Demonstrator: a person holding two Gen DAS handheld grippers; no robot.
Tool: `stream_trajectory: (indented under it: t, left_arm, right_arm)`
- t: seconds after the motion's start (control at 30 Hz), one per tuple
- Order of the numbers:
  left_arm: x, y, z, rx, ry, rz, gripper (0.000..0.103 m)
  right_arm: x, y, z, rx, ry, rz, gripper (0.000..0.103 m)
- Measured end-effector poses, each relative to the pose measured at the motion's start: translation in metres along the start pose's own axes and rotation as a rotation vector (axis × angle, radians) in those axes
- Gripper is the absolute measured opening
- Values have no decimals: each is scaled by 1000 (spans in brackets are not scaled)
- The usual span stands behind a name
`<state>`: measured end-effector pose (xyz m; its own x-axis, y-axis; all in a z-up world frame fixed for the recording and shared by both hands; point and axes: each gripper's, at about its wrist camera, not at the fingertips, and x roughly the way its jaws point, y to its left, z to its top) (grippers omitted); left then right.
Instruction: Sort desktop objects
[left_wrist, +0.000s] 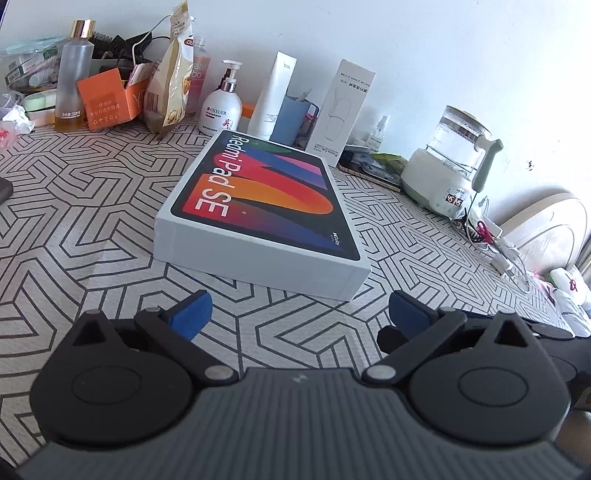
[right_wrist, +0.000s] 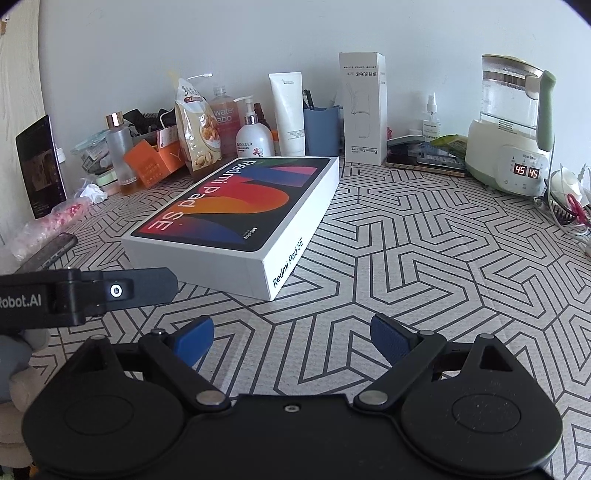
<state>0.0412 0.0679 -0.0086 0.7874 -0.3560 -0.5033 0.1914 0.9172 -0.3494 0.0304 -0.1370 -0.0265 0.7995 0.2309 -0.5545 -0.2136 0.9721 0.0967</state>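
Both the left gripper (left_wrist: 299, 314) and the right gripper (right_wrist: 291, 341) were released; the tablet box (right_wrist: 236, 206) on the counter (right_wrist: 424, 258) probably needed gripping at opposite edges.

White tablet box (left_wrist: 266, 206) — multicoloured lid; tablecloth (right_wrist: 424, 266) — black-on-cream geometric lines

left gripper (left_wrist: 299, 314): jaws spread wide, blue pads (left_wrist: 194, 314) apart, nothing between, held low and level | right gripper (right_wrist: 291, 341): jaws wide, empty, low and level | left gripper reaches in beside right
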Motion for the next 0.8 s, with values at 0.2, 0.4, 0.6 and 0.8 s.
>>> stream_trajectory:
  t: [0.2,0.4,0.6,0.8]
  left_arm:
    - [0,0,-2,13,-13,22,103]
    - [-4,-7,-3,67,-50,71,103]
    - [-8,-8,-4,83,-67,70,103]
    - [-6,-8,-5,91,-60,85,103]
  right_arm:
    - [2,2,-1,-9,11,0,95]
    - [-2,9,-1,-40,-8,-13,95]
    - [-4,15,-2,-57,-7,11,95]
    - [-2,20,-3,-68,6,34,95]
